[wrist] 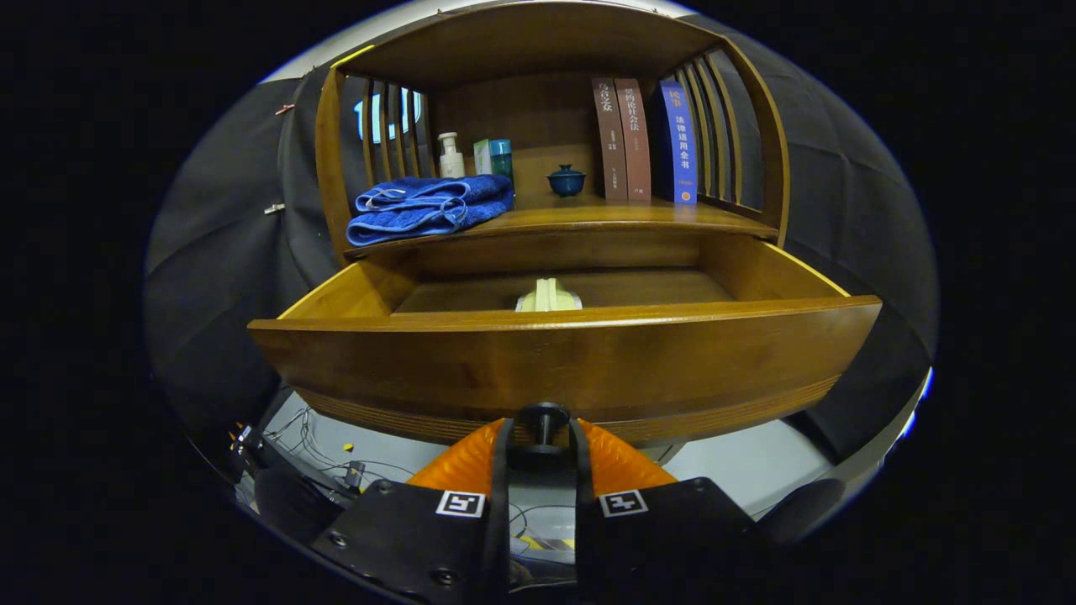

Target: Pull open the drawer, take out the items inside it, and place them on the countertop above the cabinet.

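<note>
The wooden drawer [563, 357] stands pulled well out of the cabinet, its front panel just ahead of my fingers. My gripper [542, 433] is shut on the drawer's small dark knob [542, 418], one finger pressing each side of it. Inside the drawer, near the front wall, lies a pale cream item [548, 297], partly hidden by the drawer front. The countertop [588, 217] above the drawer carries a folded blue towel [429, 207] on its left part.
On the countertop further back stand a white pump bottle [450, 156], a small teal and white box [494, 157], a dark blue lidded cup [567, 180] and three upright books [643, 139]. Slatted wooden sides enclose the shelf. Cables lie on the floor below.
</note>
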